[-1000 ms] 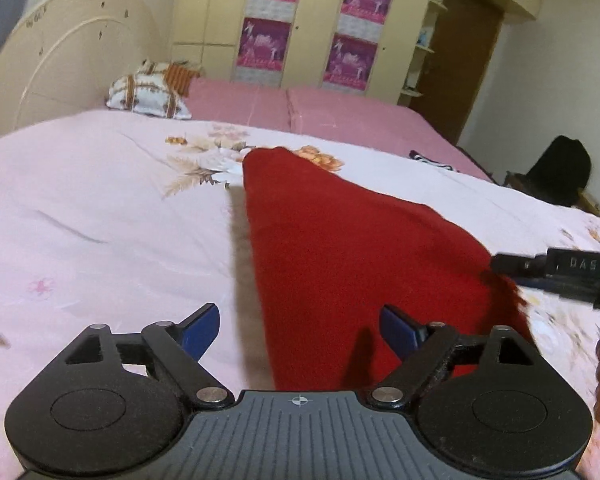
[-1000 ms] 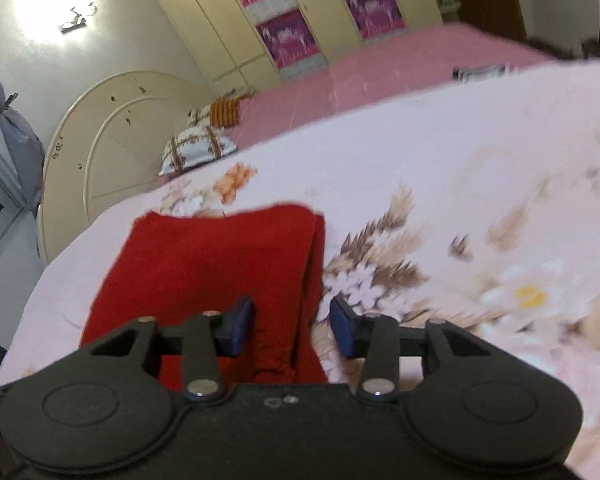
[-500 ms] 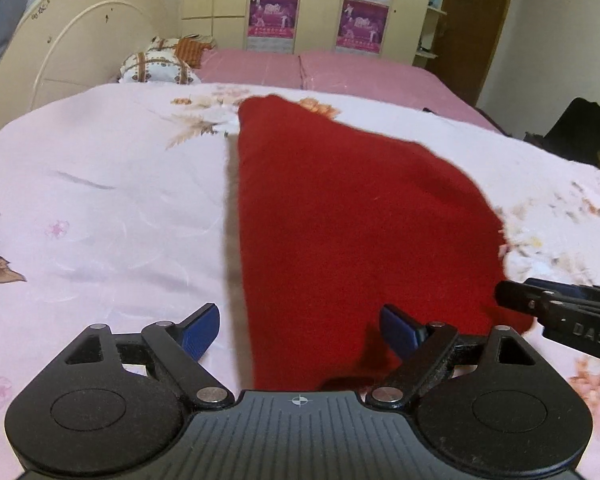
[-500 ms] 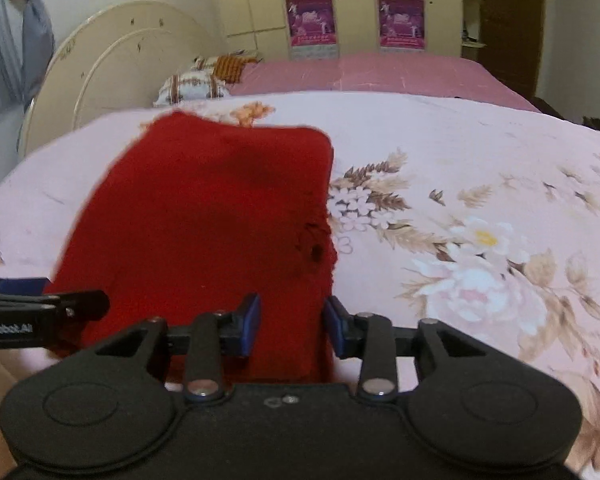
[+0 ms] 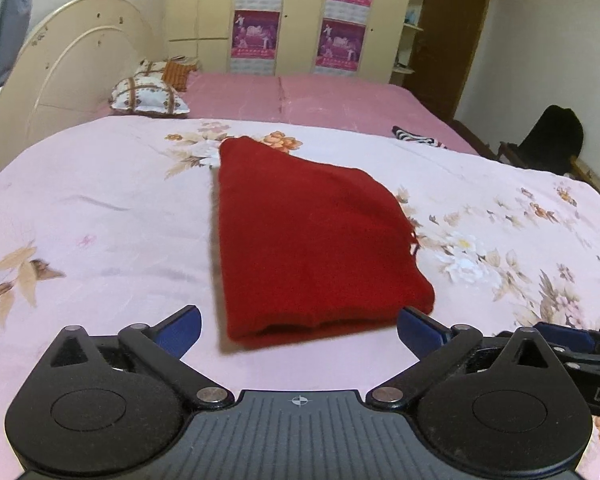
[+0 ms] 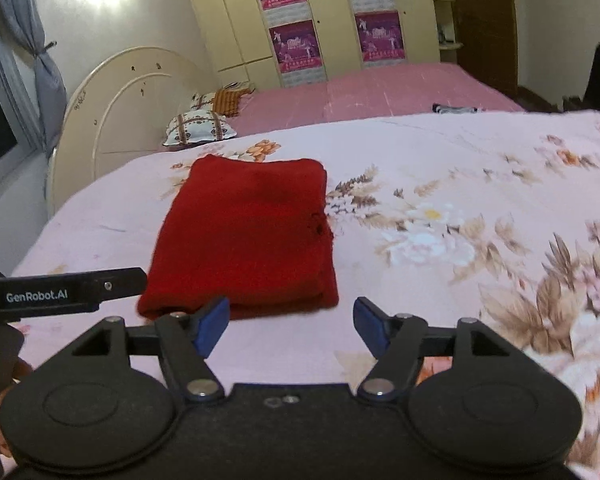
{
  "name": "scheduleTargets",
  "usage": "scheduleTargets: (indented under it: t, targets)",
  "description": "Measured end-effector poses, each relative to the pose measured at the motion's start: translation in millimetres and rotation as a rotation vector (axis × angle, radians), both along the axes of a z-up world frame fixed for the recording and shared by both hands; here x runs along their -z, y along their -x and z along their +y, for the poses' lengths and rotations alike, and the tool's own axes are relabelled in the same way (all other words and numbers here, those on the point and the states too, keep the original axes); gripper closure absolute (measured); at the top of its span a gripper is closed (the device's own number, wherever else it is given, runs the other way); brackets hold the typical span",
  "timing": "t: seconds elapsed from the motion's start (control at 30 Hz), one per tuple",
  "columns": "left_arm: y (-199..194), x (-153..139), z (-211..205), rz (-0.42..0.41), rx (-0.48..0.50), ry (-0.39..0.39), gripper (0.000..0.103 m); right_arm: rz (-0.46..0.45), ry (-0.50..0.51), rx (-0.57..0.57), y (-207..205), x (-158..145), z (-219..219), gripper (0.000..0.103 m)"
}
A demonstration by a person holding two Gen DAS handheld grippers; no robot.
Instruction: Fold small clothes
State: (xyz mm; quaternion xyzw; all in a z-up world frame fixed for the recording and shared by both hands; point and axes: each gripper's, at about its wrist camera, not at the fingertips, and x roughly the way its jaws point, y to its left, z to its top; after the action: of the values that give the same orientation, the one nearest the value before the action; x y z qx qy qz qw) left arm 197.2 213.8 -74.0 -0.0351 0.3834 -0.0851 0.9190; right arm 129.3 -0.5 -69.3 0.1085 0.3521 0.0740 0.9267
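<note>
While the bed (image 5: 100,208) is filling both views under its pale pink flowered cover, a plain pink sheet (image 5: 320,96) is lying across the far part of it, reaching toward a cream arched headboard (image 5: 72,68) at the left. Behind the bed, tall cream wardrobe doors (image 6: 236,20) are carrying purple posters (image 5: 256,34), and a dark wooden door (image 5: 452,36) is standing to their right. On the flowered cover the red garment (image 5: 312,240) is lying flat in a folded, roughly rectangular shape, its doubled near edge facing the cameras and a small frayed spot showing on its right edge; nothing is touching it. The left gripper (image 5: 298,330) is hanging just short of that near edge with its blue-padded fingers (image 5: 180,328) spread wide and holding nothing, the garment's near edge sitting in the gap between them as seen from the wrist. The right gripper (image 6: 290,324) is likewise standing wide apart and holding nothing, its left pad overlapping the garment's near right corner in the view, though whether it is touching cannot be told. In the right wrist view the left gripper's finger is reaching in from the left edge, close beside the garment's near left corner. Two patterned pillows (image 5: 148,94) are resting by the headboard, and a small striped item (image 5: 418,138) is lying at the far right of the sheet.
</note>
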Motion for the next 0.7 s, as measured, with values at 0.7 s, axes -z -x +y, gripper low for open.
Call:
scheduleTargets:
  t: [0.7]
  targets:
    - [186.0,-75.8,-34.2,-0.146,-0.192,-0.131,0.000,-0.093,0.002,-0.175,126.2,-51.9,-26.5,0.021]
